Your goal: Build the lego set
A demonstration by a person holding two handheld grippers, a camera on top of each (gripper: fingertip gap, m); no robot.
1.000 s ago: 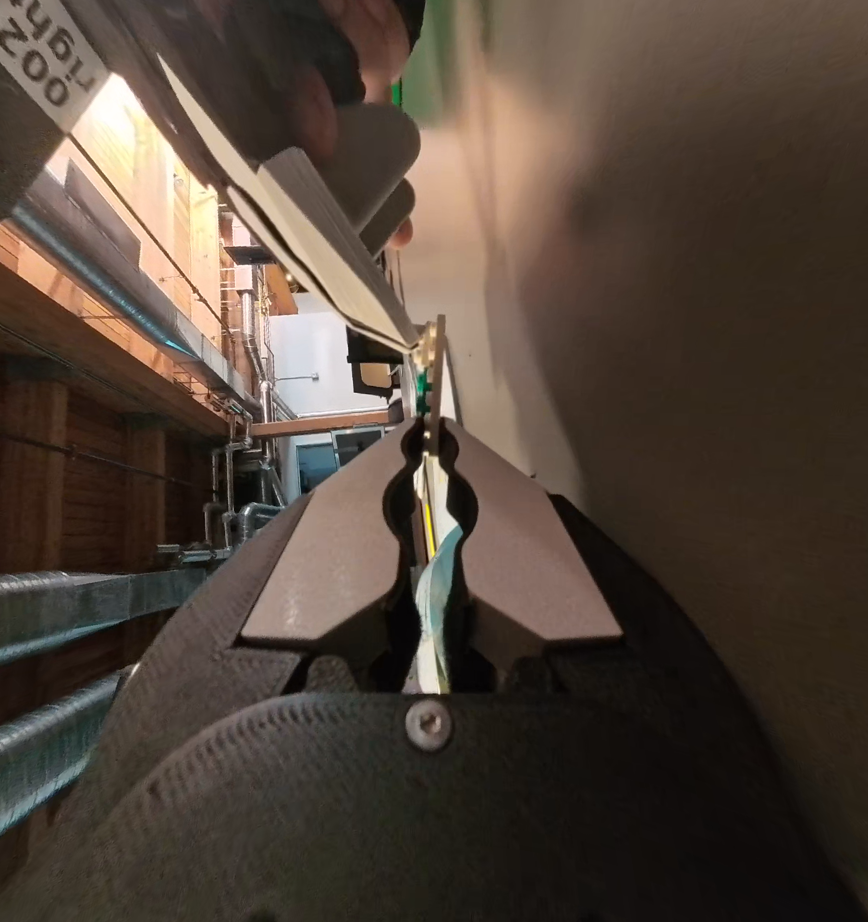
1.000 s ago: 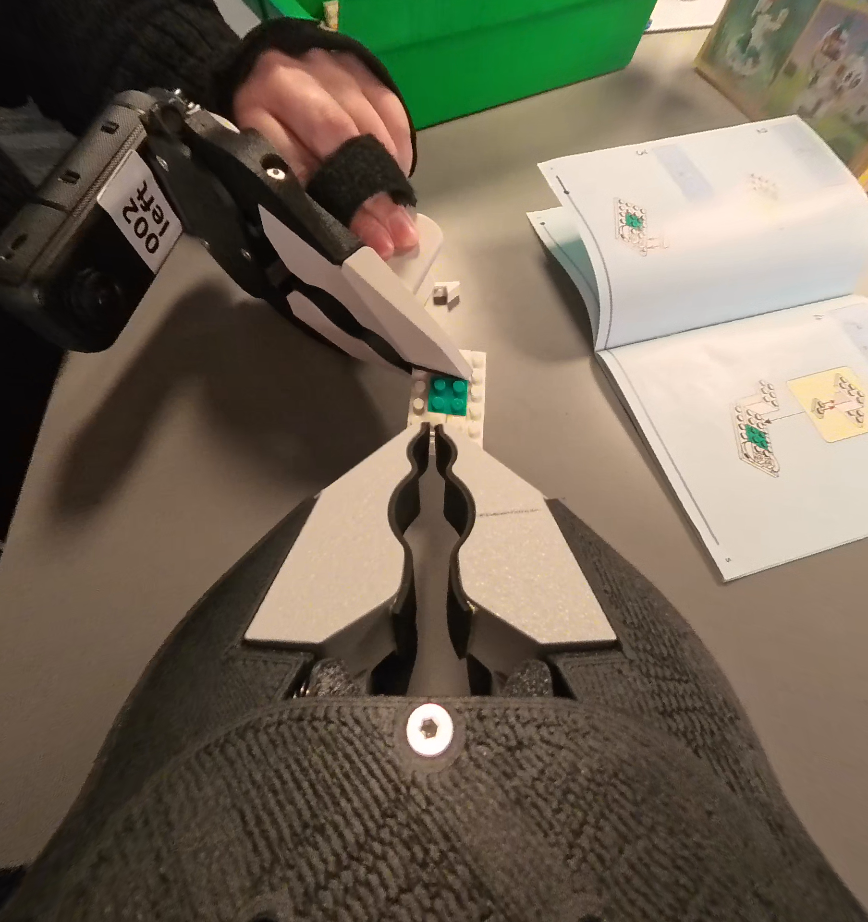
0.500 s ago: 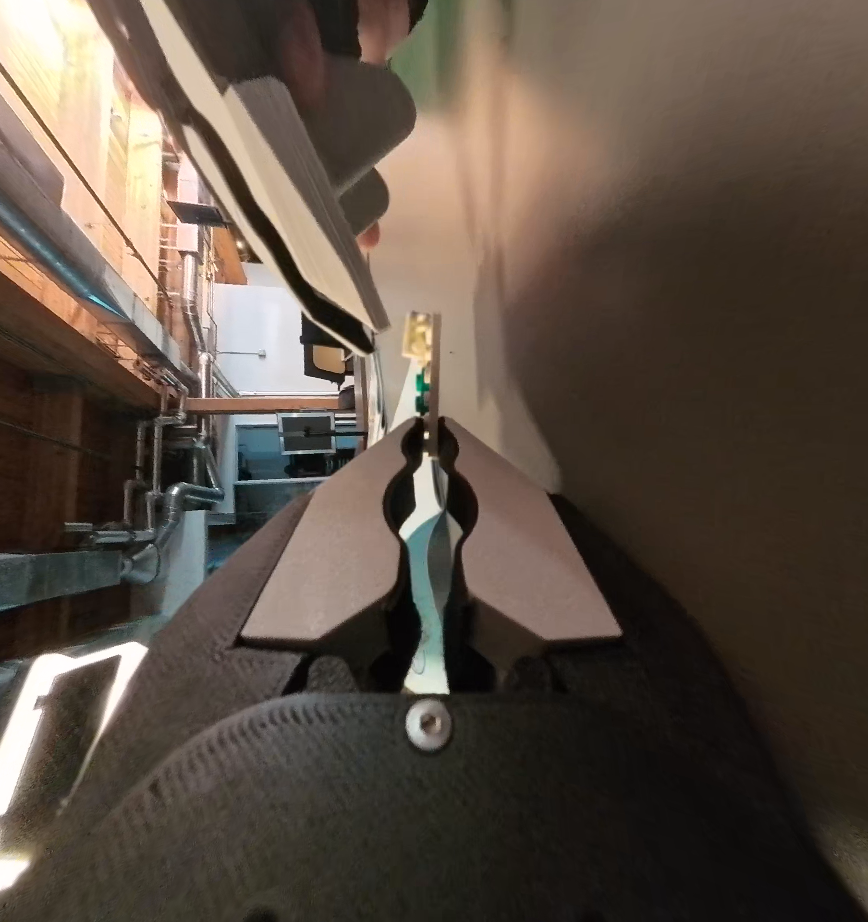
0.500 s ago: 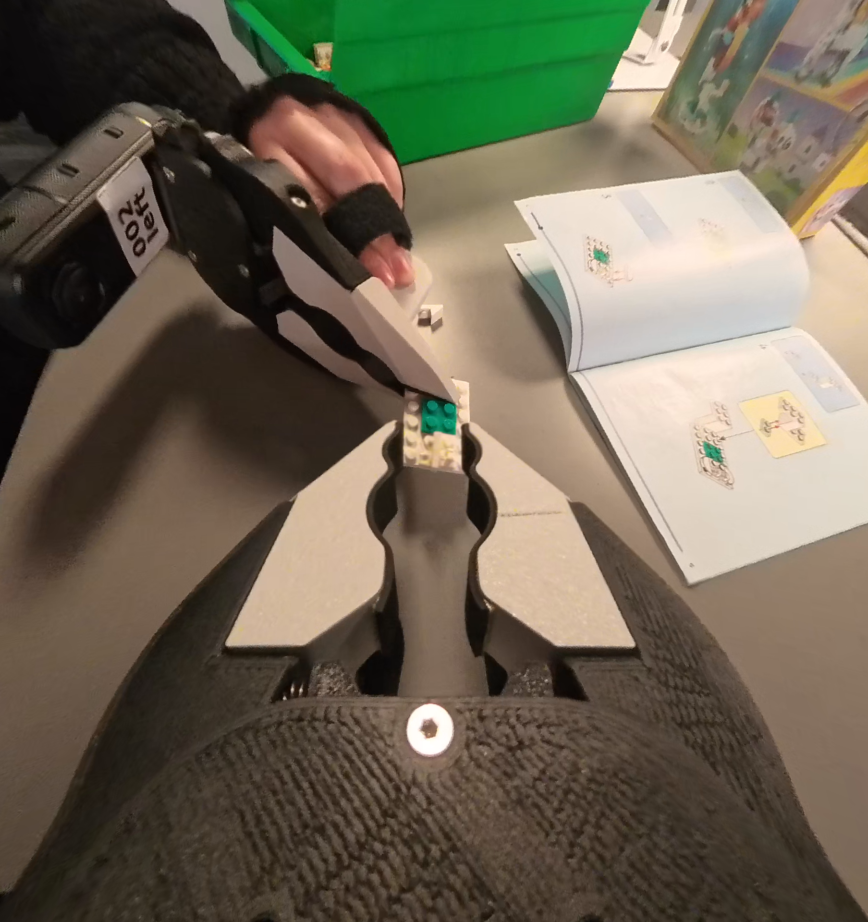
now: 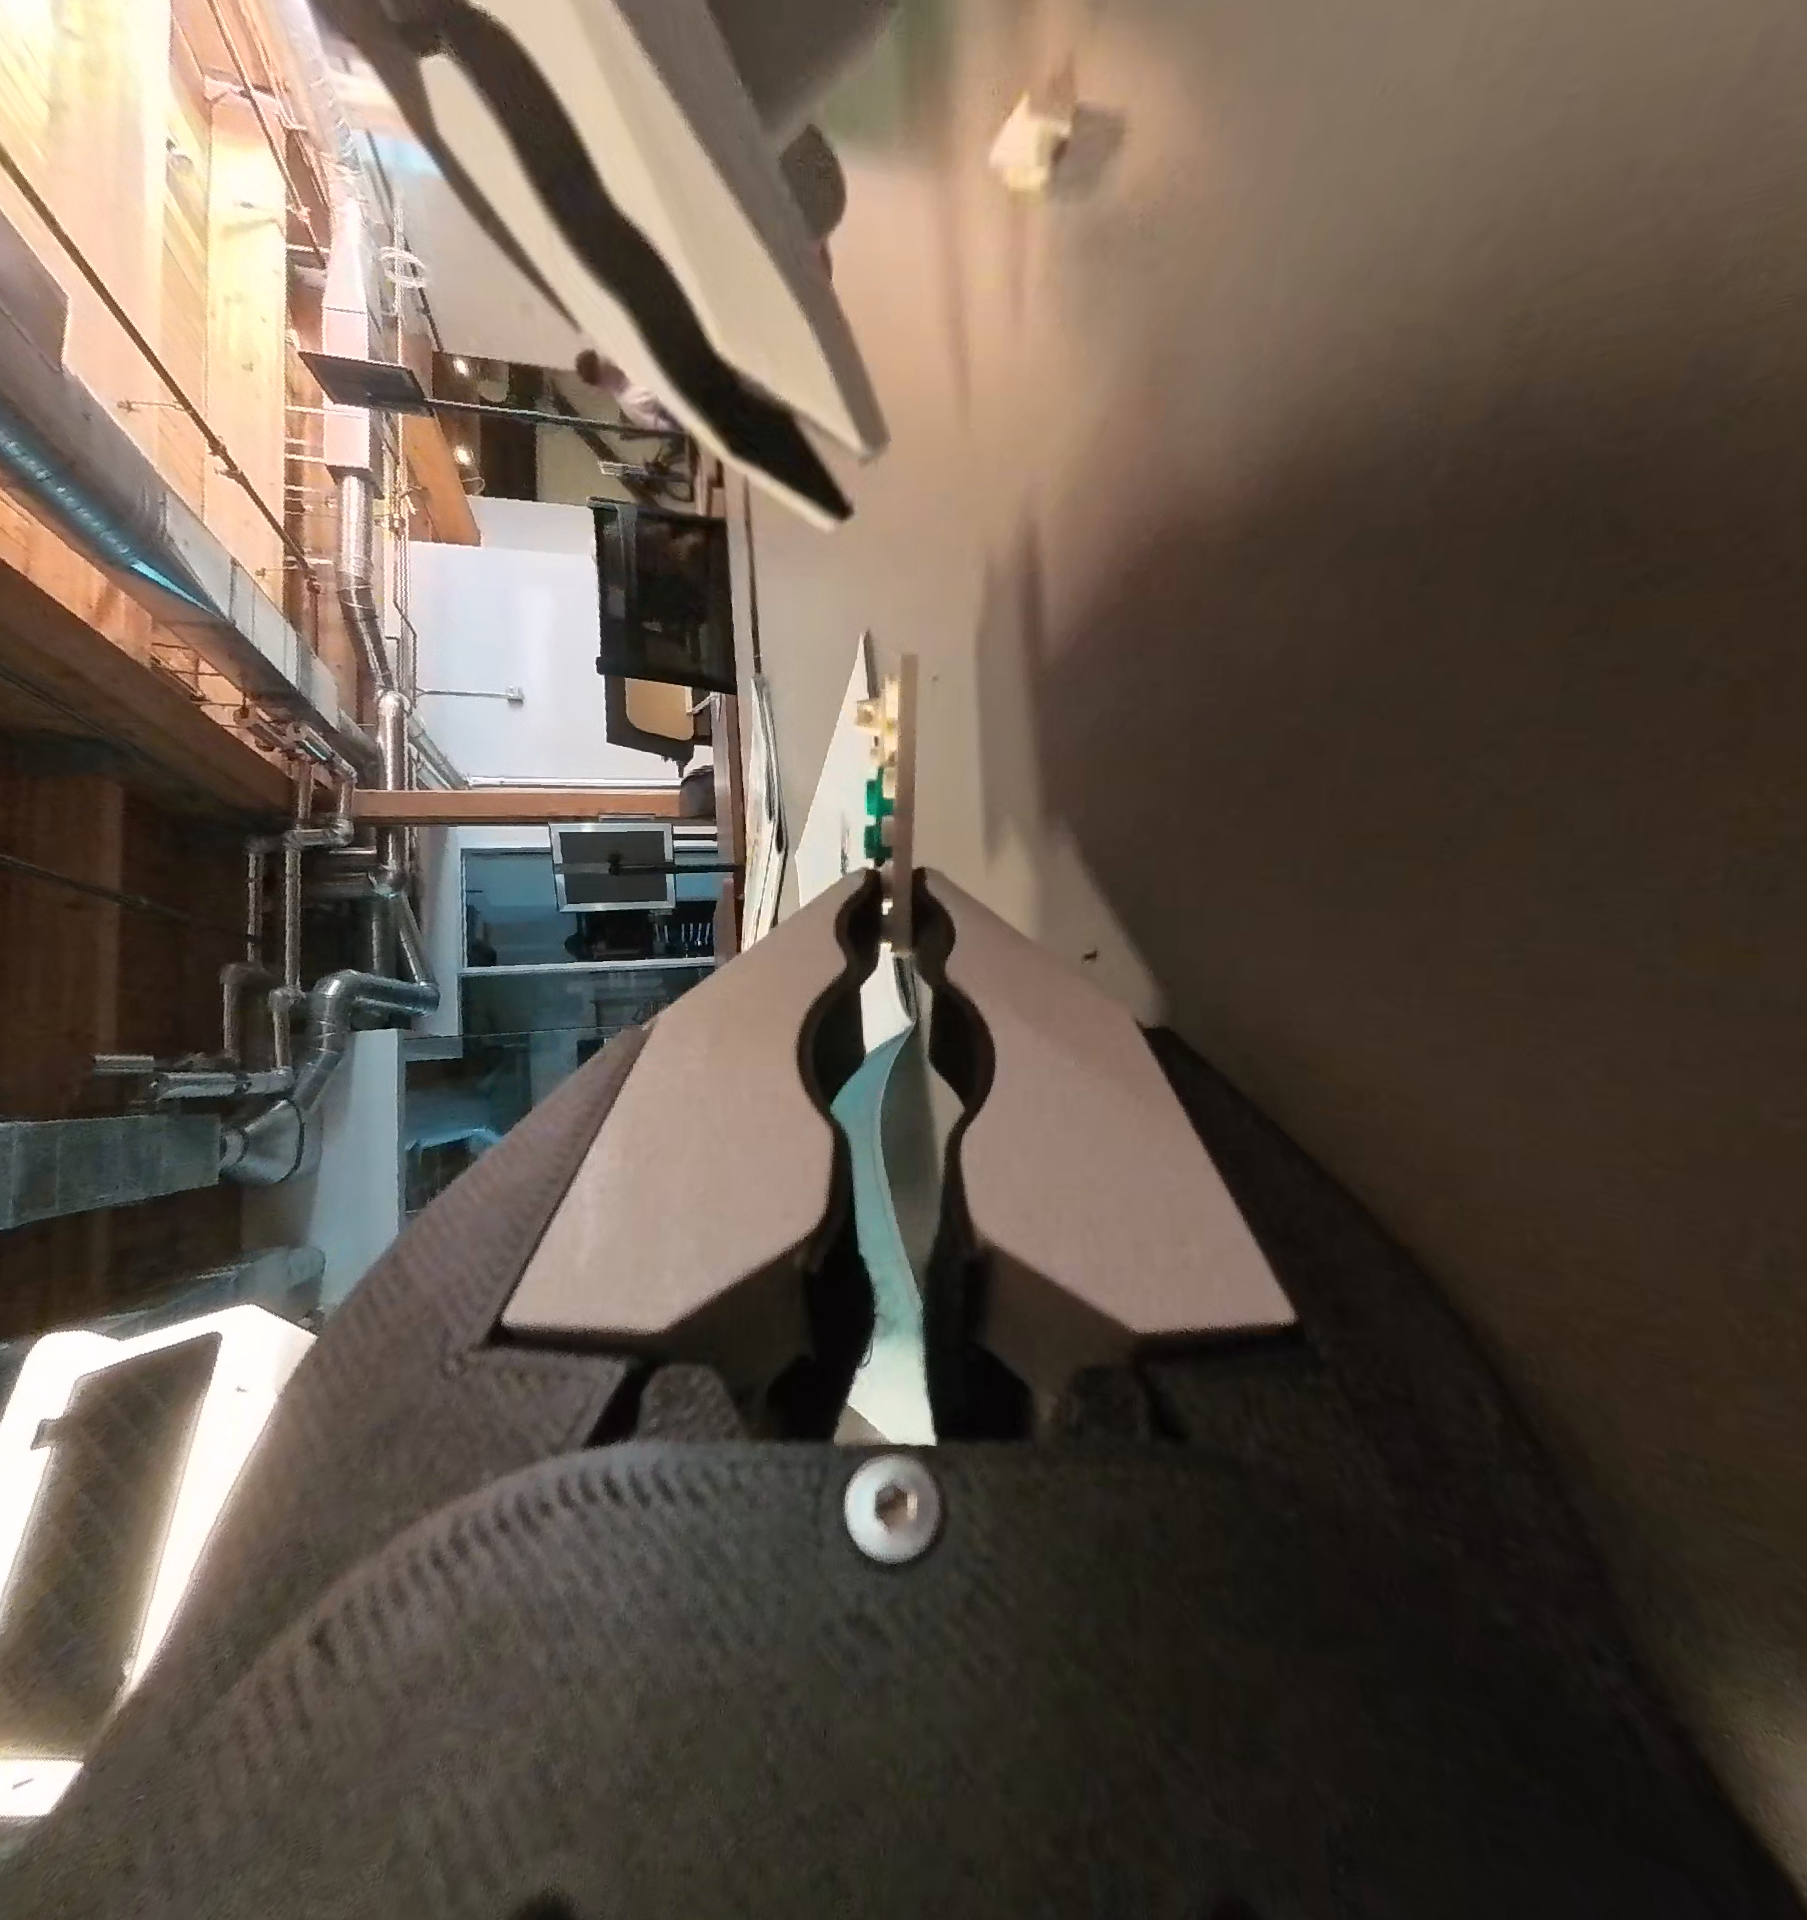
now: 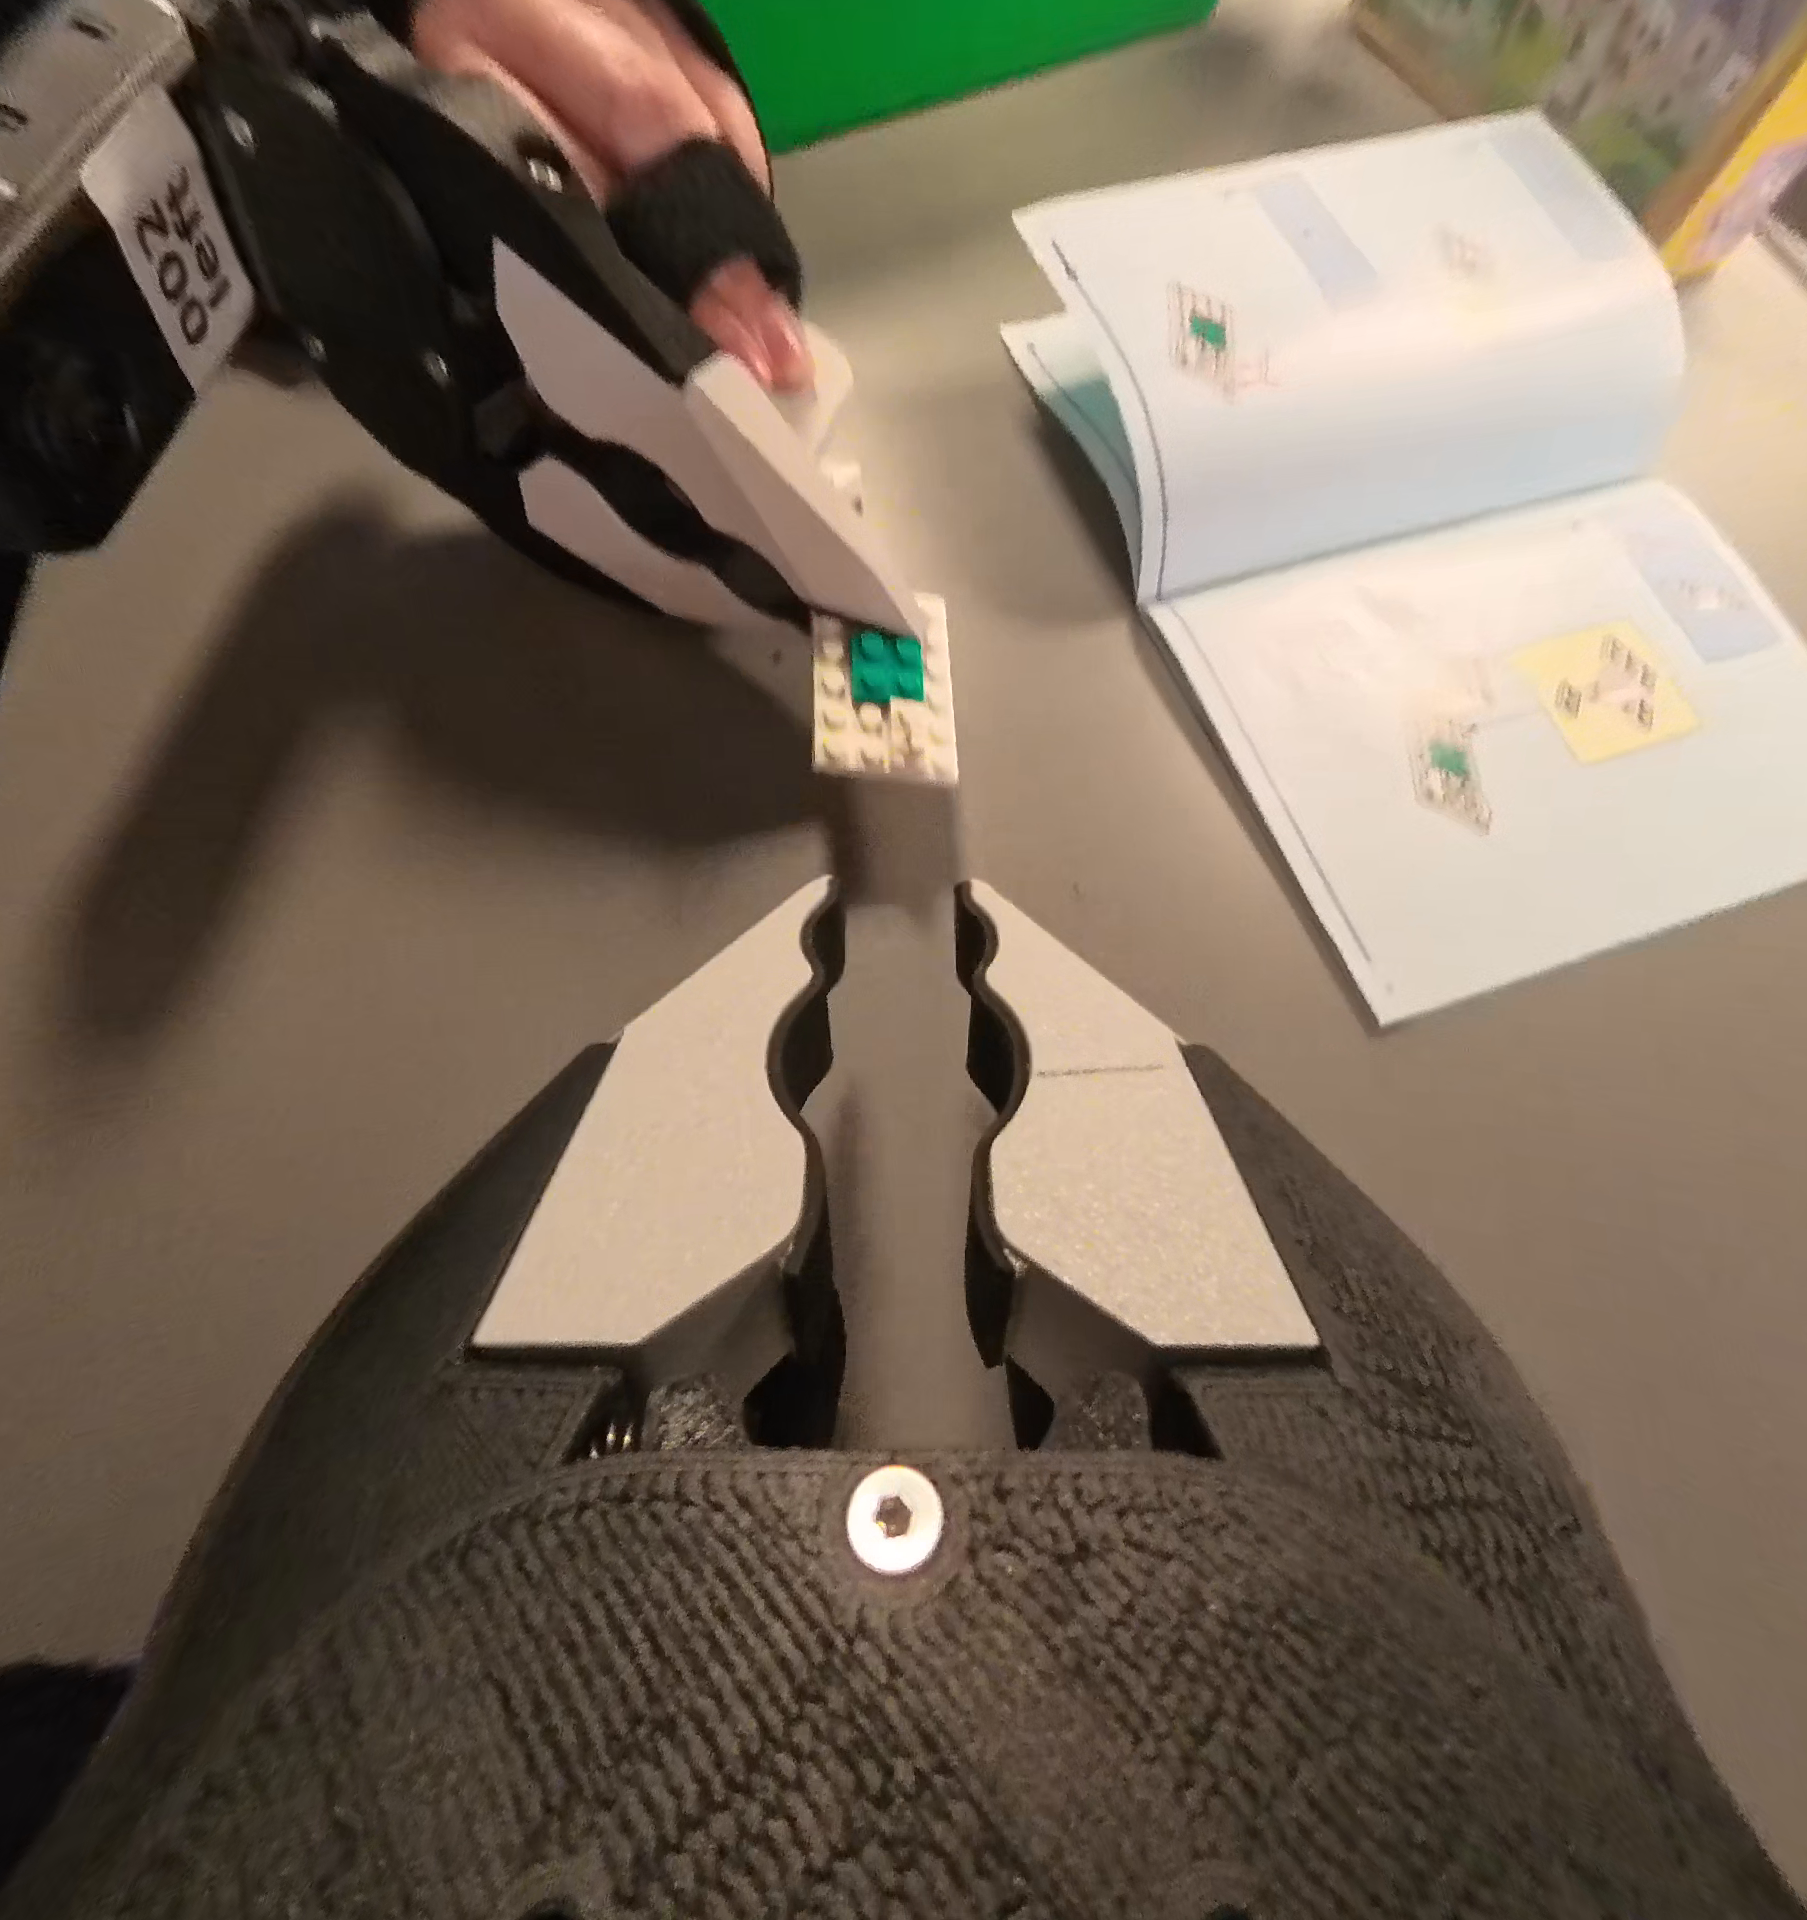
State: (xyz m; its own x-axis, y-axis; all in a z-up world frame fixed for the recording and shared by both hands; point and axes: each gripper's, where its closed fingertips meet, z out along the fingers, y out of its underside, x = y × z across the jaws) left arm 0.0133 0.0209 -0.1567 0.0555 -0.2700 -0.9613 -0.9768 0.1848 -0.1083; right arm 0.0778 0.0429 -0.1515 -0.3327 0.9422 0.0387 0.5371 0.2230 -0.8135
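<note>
The left gripper (image 5: 900, 883) pinched the white plate (image 6: 885, 698) by one edge, holding it edge-on above the grey table (image 6: 411, 883); a green brick (image 6: 885, 665) sat on the plate. The right gripper (image 6: 894, 894), jaws spread, held nothing, near the open booklet (image 6: 1398, 520).

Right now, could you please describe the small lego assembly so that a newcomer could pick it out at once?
On the grey table, look left of the open instruction booklet to the left gripper. Its tips clamp a small white plate by one end, ahead of the open right gripper. Unlike the loose white piece nearby, it carries a green brick.
</note>
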